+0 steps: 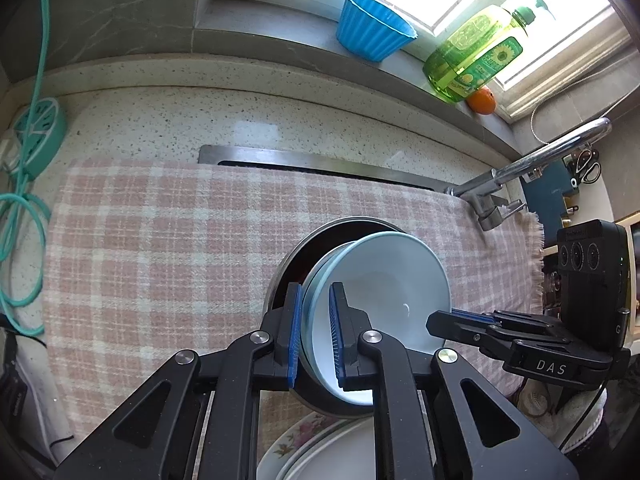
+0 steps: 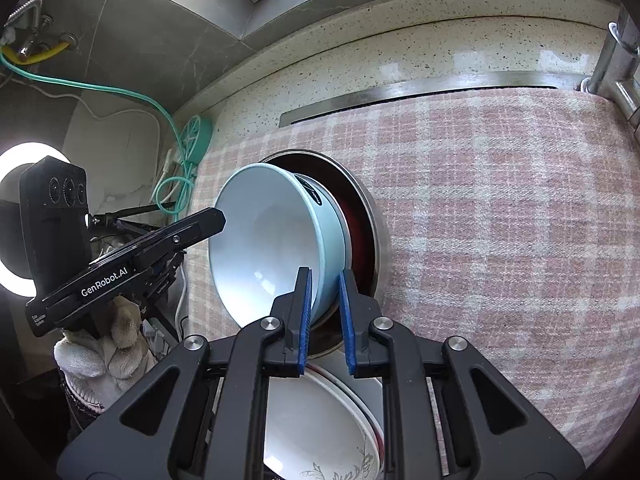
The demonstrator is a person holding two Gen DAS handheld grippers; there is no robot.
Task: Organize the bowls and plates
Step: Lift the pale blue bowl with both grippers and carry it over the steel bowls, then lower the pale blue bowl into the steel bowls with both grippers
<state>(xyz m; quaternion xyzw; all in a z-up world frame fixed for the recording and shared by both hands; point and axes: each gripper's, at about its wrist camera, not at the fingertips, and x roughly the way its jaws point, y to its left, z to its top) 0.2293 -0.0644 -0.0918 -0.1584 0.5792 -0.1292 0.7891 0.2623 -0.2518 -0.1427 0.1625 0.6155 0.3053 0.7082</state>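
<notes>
A pale blue bowl (image 1: pixel 392 280) (image 2: pixel 264 232) is tilted inside a steel bowl (image 1: pixel 320 232) (image 2: pixel 376 216) with a dark red inside, on a pink checked cloth (image 1: pixel 160 240) (image 2: pixel 500 220). My left gripper (image 1: pixel 316 288) (image 2: pixel 212 216) is shut on the bowl's near-left rim, one blue pad inside and one outside. My right gripper (image 2: pixel 325 272) (image 1: pixel 440 320) is shut on the opposite side of the same rim. A second pale rim shows just behind the bowl. White flower-patterned plates (image 1: pixel 316 452) (image 2: pixel 320 420) lie stacked under the grippers, partly hidden by them.
A chrome tap (image 1: pixel 532 160) reaches over the cloth's right end. On the window ledge stand a blue ribbed cup (image 1: pixel 372 28), a green bottle (image 1: pixel 472 60) and an orange (image 1: pixel 482 100). A teal power strip (image 1: pixel 38 128) with its cord lies left. A gloved hand (image 2: pixel 104 344) holds the left gripper.
</notes>
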